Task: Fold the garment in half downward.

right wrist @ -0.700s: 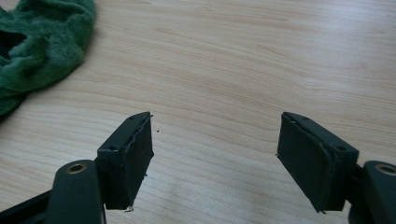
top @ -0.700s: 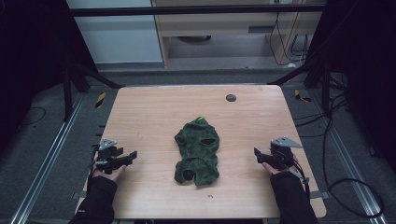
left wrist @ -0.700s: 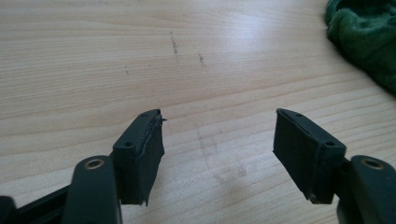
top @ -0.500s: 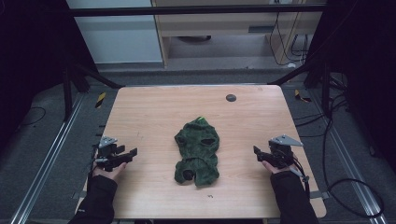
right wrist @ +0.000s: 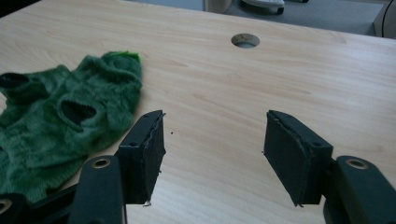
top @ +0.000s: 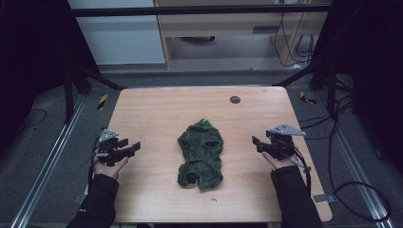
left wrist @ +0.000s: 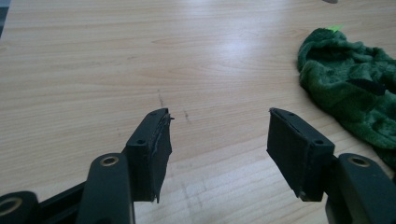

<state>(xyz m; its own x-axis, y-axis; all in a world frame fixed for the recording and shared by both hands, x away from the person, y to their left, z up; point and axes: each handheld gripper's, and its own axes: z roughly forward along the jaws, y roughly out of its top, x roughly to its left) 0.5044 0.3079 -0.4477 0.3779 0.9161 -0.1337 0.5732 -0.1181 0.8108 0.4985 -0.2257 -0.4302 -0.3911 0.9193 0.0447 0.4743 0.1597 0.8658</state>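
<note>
Both grippers, left [top: 135,145] and right [top: 255,142], had barely shifted, jaws wide and empty, flanking the green garment [top: 201,154] for a two-sided pickup

Lab-like recording bay: bare wooden table [top: 157,109], black frame bars [top: 199,9], floor rails [top: 47,166], loose cables [top: 351,190].

Garment [top: 200,154] between left gripper [top: 129,147] and right gripper [top: 257,142]

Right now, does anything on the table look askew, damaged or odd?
The green fleece garment lies crumpled mid-table, bunched unevenly rather than flat. The pad on the left gripper looks frayed along its edge. Both grippers are open and empty, either side of the garment.
</note>
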